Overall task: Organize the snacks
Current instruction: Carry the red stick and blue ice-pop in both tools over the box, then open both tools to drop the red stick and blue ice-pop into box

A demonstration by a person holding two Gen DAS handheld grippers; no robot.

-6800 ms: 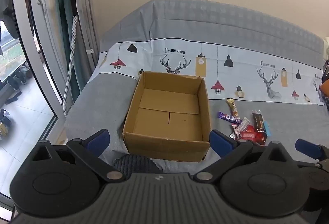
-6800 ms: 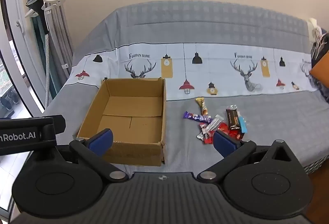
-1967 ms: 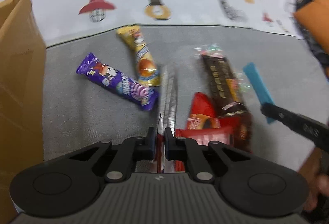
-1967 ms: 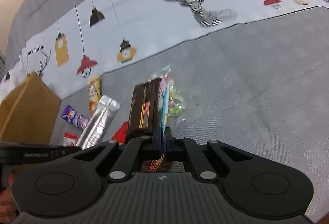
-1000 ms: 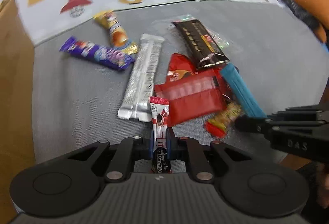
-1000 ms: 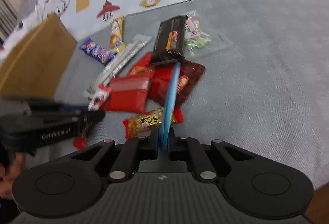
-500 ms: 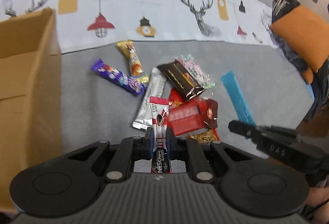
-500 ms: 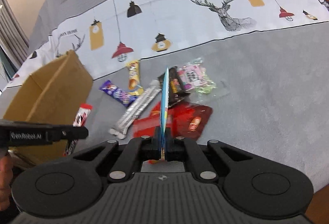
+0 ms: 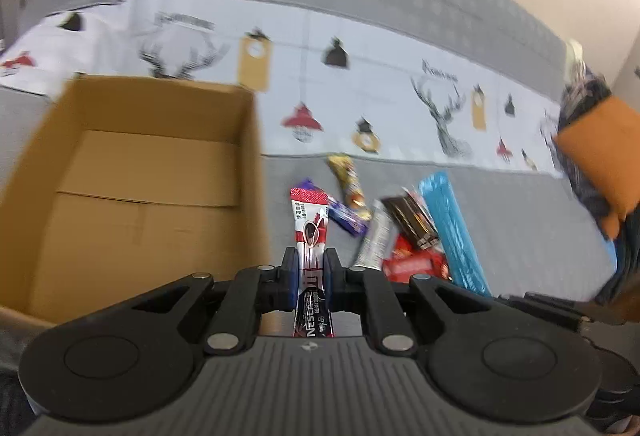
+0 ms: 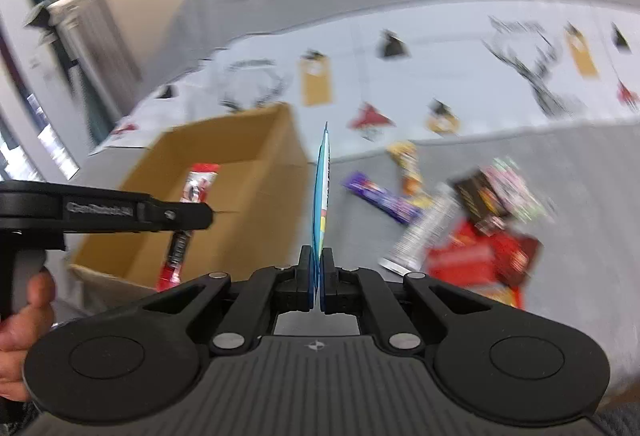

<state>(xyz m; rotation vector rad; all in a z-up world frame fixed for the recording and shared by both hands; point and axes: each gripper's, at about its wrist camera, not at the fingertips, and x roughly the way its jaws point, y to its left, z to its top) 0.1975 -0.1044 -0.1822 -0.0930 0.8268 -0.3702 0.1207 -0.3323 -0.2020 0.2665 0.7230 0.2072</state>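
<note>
Left gripper [image 9: 311,268]: clamped on coffee stick [image 9: 310,224].
Right gripper [image 10: 318,272]: clamped on blue packet [image 10: 322,191].
Box [image 9: 132,171]: holds nothing yet.
Remaining: pile [image 10: 460,228] on bed.

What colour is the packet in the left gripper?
Red, white and black sachet, clearest in the left wrist view.

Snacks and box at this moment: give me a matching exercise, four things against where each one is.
Things:
1. Nescafe stick
2. Blue packet
3. Purple bar
4. Box

Places:
A. lying on the grey cover
B. in the right gripper
C. open-topped, left of the snack pile
D. in the left gripper

Pairs: 1-D, 2-B, 3-A, 4-C
</note>
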